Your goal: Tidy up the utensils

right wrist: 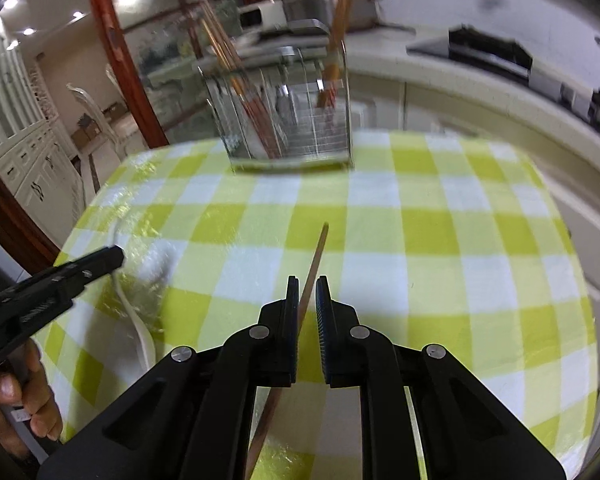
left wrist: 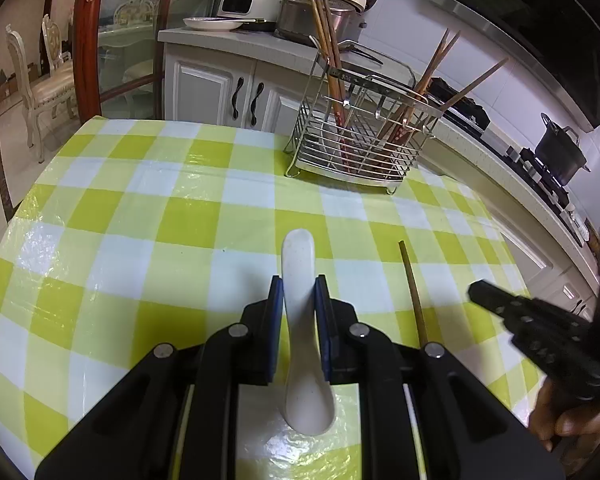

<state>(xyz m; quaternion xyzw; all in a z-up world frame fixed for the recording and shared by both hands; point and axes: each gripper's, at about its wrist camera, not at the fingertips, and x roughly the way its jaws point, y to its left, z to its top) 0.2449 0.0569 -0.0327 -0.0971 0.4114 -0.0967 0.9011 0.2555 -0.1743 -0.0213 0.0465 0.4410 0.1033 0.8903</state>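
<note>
A green and white checked cloth covers the tabletop [left wrist: 148,216]. At its far edge, upper centre of the frame, stands a wire rack [left wrist: 360,136] with chopsticks [left wrist: 332,56]. Behind are white cabinets [left wrist: 212,80], a counter with cookers, and a stove at right. The left gripper [left wrist: 299,296] is closed on a white spoon [left wrist: 300,280]. The right gripper [right wrist: 307,296] is closed on one chopstick [right wrist: 314,268].

Rack [left wrist: 356,136] sits at the far side of the table [left wrist: 140,216], chopsticks [left wrist: 332,76] in it. Spoon [left wrist: 300,280] in my left gripper [left wrist: 299,284], a chopstick [right wrist: 314,264] in my right gripper [right wrist: 308,284].
</note>
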